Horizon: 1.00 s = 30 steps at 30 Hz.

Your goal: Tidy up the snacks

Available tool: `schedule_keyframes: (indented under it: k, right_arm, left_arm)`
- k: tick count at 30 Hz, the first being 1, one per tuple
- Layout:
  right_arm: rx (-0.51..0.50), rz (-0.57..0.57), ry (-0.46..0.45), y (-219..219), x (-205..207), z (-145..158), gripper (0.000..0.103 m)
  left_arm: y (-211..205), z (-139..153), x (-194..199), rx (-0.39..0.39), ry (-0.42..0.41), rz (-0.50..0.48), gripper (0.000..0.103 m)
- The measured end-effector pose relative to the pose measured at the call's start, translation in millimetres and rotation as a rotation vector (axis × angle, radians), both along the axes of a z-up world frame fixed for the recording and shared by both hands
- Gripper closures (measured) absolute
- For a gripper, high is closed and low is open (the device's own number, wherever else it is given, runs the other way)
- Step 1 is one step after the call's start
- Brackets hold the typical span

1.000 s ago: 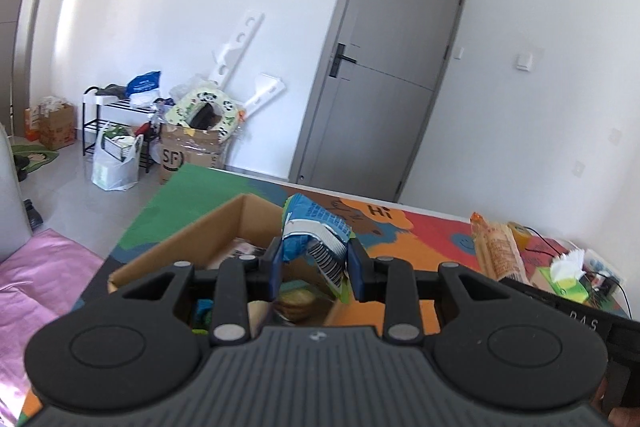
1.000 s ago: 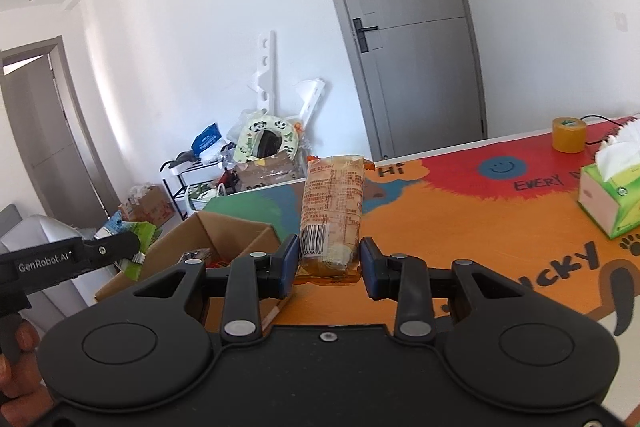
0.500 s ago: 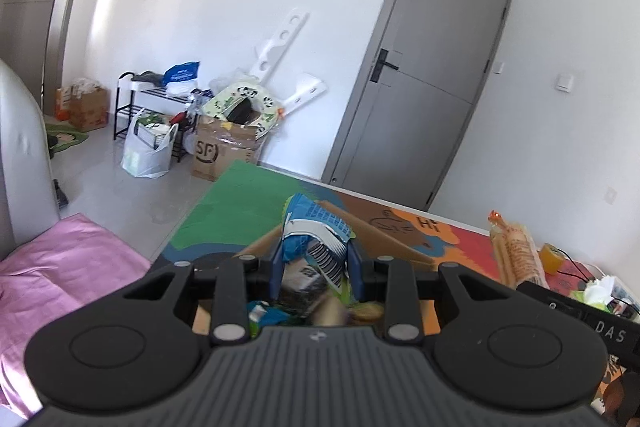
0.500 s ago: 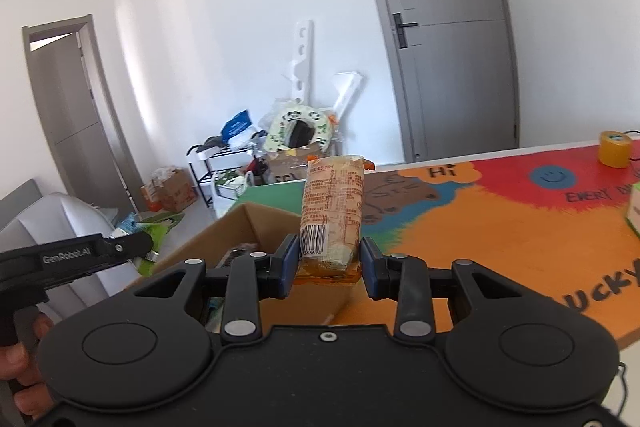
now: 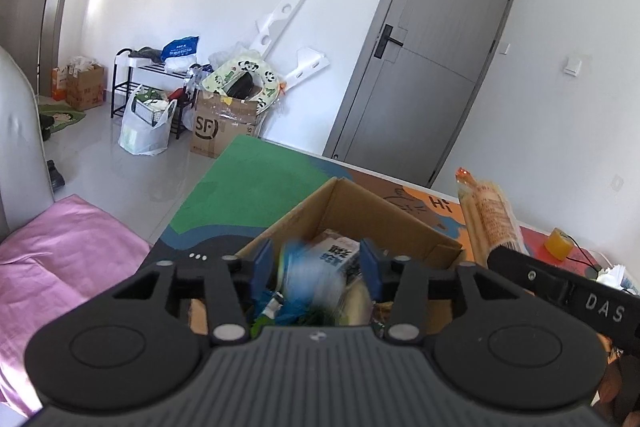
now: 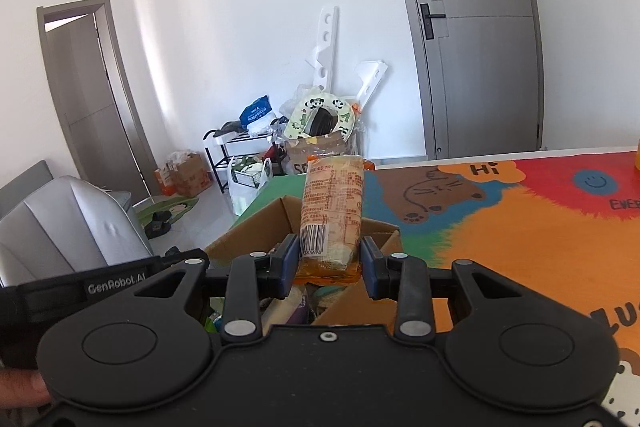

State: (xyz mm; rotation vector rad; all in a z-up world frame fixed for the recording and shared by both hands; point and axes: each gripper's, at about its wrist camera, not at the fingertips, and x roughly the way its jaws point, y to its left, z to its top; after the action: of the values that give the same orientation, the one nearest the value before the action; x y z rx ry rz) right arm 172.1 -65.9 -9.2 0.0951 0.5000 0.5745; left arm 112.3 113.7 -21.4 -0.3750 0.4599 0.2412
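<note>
Tongs of the left gripper (image 5: 316,265) are opening above a cardboard box (image 5: 384,215) that sits on the near left part of a brightly printed table (image 6: 520,227). Half a second earlier their blue pads pinched a blue and white snack bag upright; now that blue snack bag (image 5: 310,277) is a blur between the spreading pads, seemingly free of both and dropping into the box. That suggests one more snack is being put away, leaving the left hand empty for whatever still needs sorting. Tongs of the right gripper (image 6: 330,261) are closed on the lower end of a long orange-wrapped biscuit pack (image 6: 332,211), which stands upright with its barcode facing the camera, held over the right side of the same box. It has come closer to the box than it was a second ago and looks to be the next item to go in. Inside the box, a white carton with dark lettering (image 5: 340,251) lies near the far wall, with green, yellow and dark wrappers jumbled below it; the individual packets are too crowded to name. Box flaps stand open.
</note>
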Motion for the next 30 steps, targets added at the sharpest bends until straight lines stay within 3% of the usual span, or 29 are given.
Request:
schedule_keyframes:
  k: [9,16,20,30]
  right_arm:
    - [0.033,0.067,0.016,25,5,6,0.065]
    - [0.015,0.032,0.021,16,-2,7,0.039]
    - [0.021,-0.003,0.01,-1,-8,8,0.024]
    - [0.031,-0.07,0.04,-46,-14,4,0.014]
  left_arm:
    - [12,8,-12,0.02,0.0,0.049,0.033]
    - [9,11,-9,0.024,0.028,0.024,0.018]
    - [1,13,-8,0.038,0.032,0.013,0.014]
    - [-28,17,-13,0.083,0.047,-0.041,0.008]
